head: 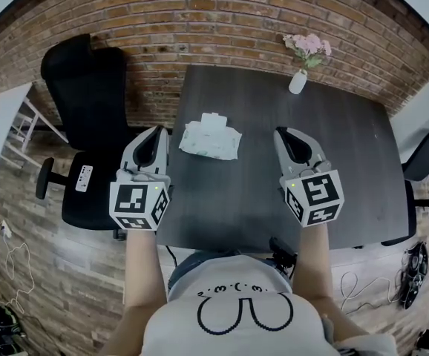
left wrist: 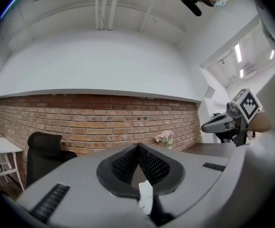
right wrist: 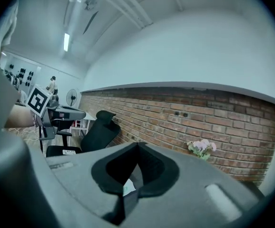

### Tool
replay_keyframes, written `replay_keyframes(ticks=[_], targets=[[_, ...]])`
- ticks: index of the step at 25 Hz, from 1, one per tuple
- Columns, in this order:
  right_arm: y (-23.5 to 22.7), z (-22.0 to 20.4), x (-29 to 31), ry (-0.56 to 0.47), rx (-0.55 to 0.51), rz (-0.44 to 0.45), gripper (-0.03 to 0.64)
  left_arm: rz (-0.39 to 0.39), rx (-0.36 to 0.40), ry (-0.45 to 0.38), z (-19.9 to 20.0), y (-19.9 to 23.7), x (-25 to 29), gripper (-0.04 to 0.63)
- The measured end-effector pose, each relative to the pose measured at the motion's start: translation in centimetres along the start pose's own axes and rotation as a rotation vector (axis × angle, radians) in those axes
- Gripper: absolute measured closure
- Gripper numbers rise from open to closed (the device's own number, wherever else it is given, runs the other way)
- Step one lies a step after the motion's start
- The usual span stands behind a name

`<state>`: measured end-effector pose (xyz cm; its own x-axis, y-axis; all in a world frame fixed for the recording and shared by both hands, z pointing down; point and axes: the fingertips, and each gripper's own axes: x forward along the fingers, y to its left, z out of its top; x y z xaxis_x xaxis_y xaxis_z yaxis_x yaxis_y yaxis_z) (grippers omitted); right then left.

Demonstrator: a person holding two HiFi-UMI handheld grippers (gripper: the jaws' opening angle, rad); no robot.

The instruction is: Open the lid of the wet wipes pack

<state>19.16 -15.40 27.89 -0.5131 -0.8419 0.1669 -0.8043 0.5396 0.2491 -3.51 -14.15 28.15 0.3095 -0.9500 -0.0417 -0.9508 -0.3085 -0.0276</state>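
Grey shirt nearest the camera, forearms reaching out on either side. Left gripper (head: 157, 132) and right gripper (head: 283, 133) hover over the near half of the dark table (head: 348, 169), each with jaws shut tip to tip and nothing between them. Wet wipes pack (head: 211, 139) lies flat on the table between the two and a little beyond, touched by neither. A white flap (head: 213, 119) shows at its far edge; lid open or shut is unclear. Vase of pink flowers (head: 300, 73) at the far edge, black chair (head: 88, 110) off left, brick wall (head: 222, 21) behind. Risk: the soft, light pack likely slides or lifts whole if one gripper pulls the lid unbraced. Closed tips may also skid off the lid's edge.
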Motion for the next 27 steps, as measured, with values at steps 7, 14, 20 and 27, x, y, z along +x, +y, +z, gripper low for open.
replay_keyframes(ticks=[7,14,20,27], targets=[[-1.4,-0.3,-0.6,-0.014,0.014,-0.026,0.620,-0.007,0.019,0.000,0.3,-0.6,0.5,0.597],[-1.2,-0.2,0.0,-0.009,0.010,-0.006,0.618,-0.014,0.025,-0.002,0.5,-0.7,1.1,0.597],[-1.1,-0.4,0.4,0.000,0.007,0.004,0.618,-0.024,0.027,-0.004,0.5,-0.7,1.5,0.597],[-0.5,-0.4,1.4,0.006,-0.003,0.022,0.618,-0.034,0.021,-0.006,0.3,-0.3,2.0,0.597]])
